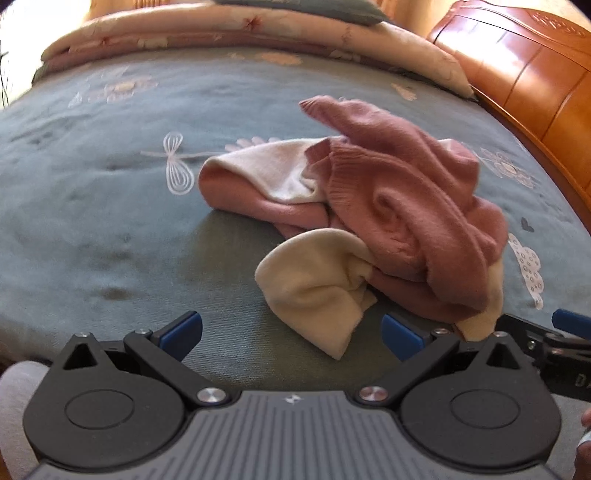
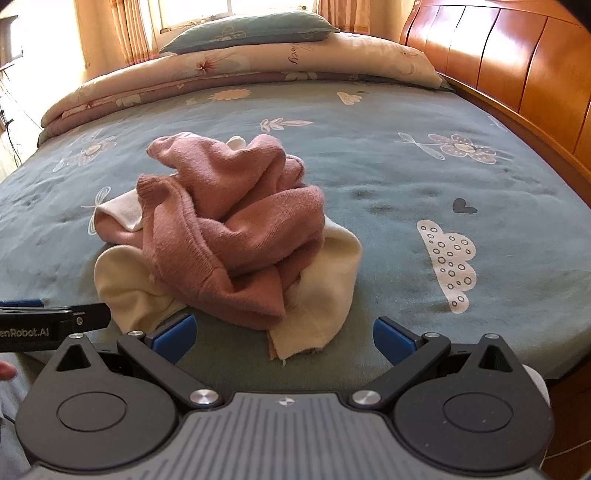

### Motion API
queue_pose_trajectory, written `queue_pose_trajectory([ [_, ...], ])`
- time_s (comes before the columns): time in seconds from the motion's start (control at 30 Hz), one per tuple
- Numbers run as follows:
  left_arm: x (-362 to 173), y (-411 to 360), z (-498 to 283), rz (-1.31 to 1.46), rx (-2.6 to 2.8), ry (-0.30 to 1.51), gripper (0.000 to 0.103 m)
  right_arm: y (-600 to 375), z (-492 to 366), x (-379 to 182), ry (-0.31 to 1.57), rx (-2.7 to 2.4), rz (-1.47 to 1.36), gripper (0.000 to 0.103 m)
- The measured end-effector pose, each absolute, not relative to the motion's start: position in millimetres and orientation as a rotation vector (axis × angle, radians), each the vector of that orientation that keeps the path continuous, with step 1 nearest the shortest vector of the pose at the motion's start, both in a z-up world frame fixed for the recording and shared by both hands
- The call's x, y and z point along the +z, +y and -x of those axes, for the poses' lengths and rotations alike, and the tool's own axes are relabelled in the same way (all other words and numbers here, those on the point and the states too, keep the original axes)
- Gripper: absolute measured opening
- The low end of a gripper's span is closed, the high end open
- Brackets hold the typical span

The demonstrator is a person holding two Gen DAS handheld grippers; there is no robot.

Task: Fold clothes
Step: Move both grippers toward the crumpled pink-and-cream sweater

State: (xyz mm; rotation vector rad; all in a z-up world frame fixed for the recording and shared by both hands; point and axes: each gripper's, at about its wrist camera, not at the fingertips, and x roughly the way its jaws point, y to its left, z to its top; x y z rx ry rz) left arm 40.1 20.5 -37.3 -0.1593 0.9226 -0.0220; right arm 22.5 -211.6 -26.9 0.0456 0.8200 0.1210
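So it's a bed (image 2: pixel 388 177) with a grey-blue flowery sheet, a folded quilt (image 2: pixel 236 70) and pillow (image 2: pixel 251 27) along the top of the frame, a wooden headboard (image 2: pixel 517 55) upper right, and curtains with a window behind. The pink-and-cream sweater (image 2: pixel 229 229) sits crumpled mid-frame, a lumpy heap with no clear long axis, cream bits poking toward the bottom. Left tongs (image 1: pixel 291 334) and right tongs (image 2: pixel 284 334) are both spread wide just short of it, gripping nothing.

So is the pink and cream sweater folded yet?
No. The pink and cream sweater lies crumpled in a heap on the bed, with both grippers open and empty.
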Motion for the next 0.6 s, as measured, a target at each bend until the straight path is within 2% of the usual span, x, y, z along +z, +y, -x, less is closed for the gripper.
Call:
queue_pose_trajectory([
  [0.37, -44, 30, -53, 0.213, -0.051, 0.866, 0.102, -217, -47, -36, 0.824, 0.161, -0.096, 0.103],
  [0.6, -47, 36, -61, 0.248, -0.063, 0.826, 0.102, -220, -51, -38, 0.763, 0.223, -0.116, 0.103],
])
